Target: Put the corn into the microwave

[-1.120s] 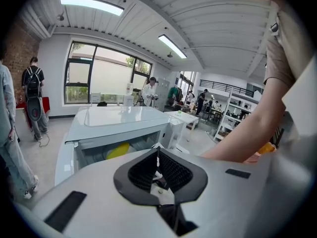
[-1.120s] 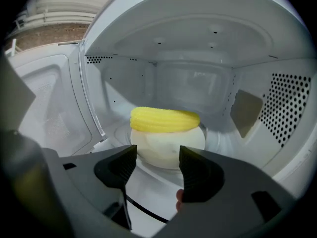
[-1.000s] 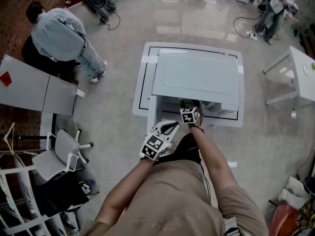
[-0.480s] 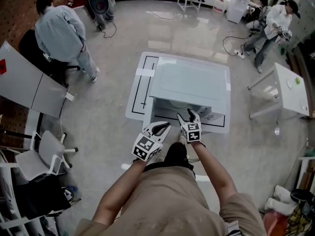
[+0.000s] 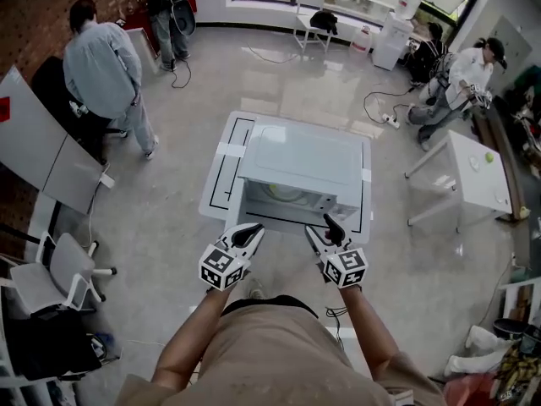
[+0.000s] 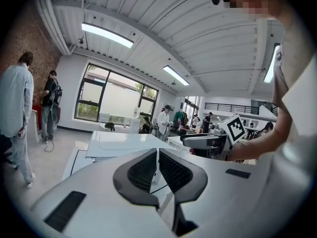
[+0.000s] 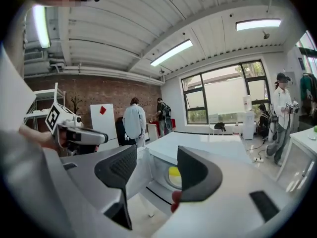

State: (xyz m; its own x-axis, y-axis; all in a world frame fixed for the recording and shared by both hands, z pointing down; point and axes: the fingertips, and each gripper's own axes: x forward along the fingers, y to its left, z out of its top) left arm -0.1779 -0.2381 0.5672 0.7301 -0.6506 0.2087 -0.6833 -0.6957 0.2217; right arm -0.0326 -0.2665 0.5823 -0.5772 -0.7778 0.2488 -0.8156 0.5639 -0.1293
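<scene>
The white microwave stands on a white table with its front open toward me. In the head view something pale yellow, the corn, lies inside the cavity. The right gripper view shows the corn as a yellow patch on the turntable. My left gripper hovers before the cavity's left side, its jaws together with nothing between them. My right gripper is held in front of the opening, apart from it, jaws spread and empty.
Two people stand at the back left and another at the back right. A second white table is to the right. White panels and a chair are at the left.
My right gripper has drawn back out of the microwave opening toward me. The left gripper has also pulled back and leftward. My head view has moved back, showing more of the room.
</scene>
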